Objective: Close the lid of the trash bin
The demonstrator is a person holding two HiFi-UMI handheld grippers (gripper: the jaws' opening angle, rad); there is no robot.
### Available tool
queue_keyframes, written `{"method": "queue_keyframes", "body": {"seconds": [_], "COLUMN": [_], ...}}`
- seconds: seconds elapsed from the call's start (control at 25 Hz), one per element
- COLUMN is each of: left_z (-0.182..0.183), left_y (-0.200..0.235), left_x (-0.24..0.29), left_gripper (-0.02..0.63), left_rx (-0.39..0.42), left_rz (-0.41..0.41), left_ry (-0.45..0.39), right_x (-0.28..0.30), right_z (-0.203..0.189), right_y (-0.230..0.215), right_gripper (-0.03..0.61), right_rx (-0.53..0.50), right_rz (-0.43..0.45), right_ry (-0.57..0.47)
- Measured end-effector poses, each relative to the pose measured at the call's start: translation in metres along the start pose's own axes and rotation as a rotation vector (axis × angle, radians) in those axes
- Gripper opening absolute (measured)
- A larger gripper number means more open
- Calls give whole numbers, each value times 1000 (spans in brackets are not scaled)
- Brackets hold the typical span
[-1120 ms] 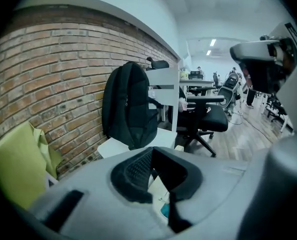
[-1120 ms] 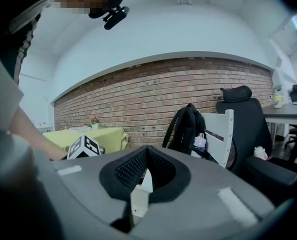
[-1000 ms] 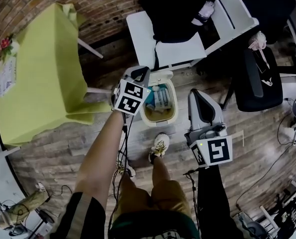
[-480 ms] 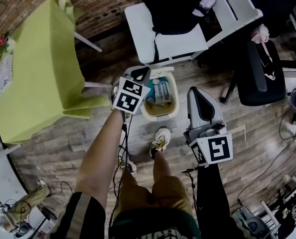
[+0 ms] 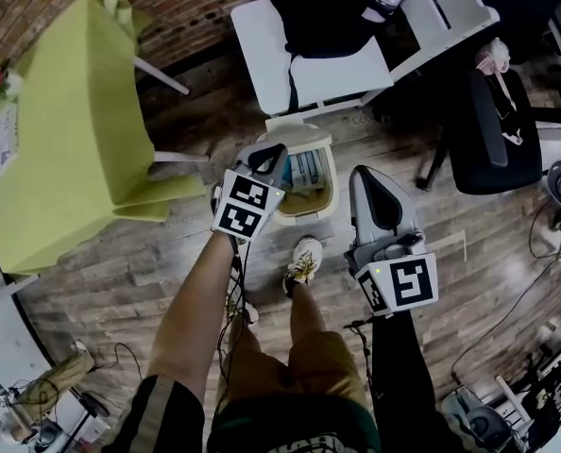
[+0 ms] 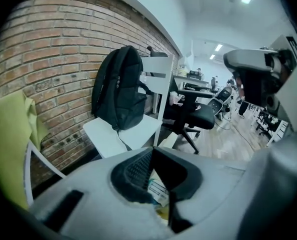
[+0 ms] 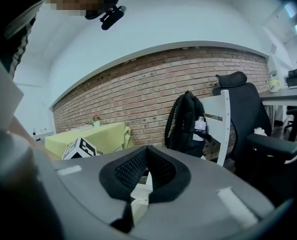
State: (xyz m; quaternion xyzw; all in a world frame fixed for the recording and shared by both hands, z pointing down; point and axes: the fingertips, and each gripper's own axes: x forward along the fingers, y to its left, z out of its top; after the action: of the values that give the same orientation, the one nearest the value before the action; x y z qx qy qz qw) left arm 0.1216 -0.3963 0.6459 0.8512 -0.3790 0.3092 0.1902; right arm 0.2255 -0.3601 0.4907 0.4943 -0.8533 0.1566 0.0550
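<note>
left gripper (image 5: 267, 154) and right gripper (image 5: 367, 179) jaws together, empty; the open trash bin (image 5: 330, 196) between them has a probably light, stiff lid (image 5: 302, 140) raised at 12 o'clock, best nudged at its top edge.

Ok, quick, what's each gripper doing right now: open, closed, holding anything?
Left gripper: closed, holding nothing, near the trash bin.
Right gripper: closed, holding nothing.
</note>
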Motion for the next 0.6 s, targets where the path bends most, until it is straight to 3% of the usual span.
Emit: {"method": "queue_keyframes", "body": {"seconds": [0.6], "left_z": [-41], "left_y": [-44], "left_x": [-7], "left_gripper": [8], "left_rx": [-36], "left_rz": [-60], "left_ry": [31], "right_x": [0], "right_z": [-31], "right_y": [6], "right_gripper": [14], "right_rx": [20], "right_rz": [6], "right_ry": [35]}}
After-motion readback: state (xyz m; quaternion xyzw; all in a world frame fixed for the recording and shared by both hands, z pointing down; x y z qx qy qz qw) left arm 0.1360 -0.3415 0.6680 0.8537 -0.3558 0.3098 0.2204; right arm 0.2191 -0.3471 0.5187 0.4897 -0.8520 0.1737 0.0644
